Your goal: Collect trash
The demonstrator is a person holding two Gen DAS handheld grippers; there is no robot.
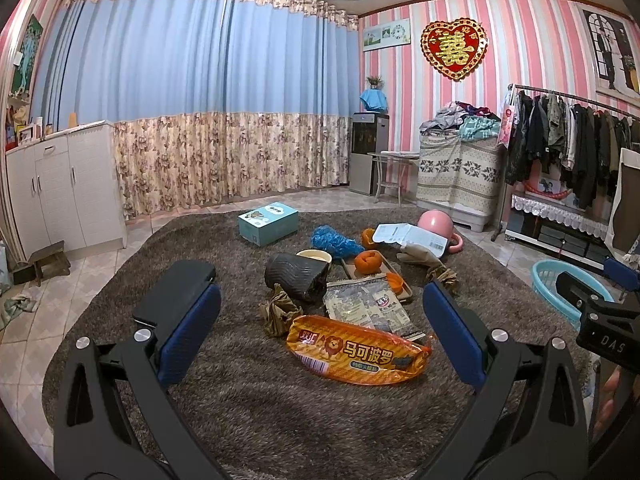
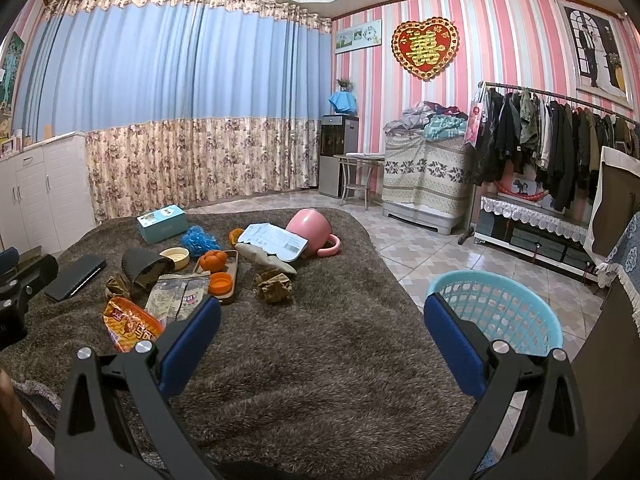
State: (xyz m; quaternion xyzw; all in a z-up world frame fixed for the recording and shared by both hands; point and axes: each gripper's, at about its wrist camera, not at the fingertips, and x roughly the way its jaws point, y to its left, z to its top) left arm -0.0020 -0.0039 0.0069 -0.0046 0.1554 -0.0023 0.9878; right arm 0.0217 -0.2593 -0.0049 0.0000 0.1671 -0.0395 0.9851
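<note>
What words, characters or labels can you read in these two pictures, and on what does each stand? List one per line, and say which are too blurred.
"马可波罗": orange snack bag on the rug.
"囍": red heart wall ornament.
"DAS": black body of the right gripper.
Too blurred: teal box, silver packet, barcoded paper.
</note>
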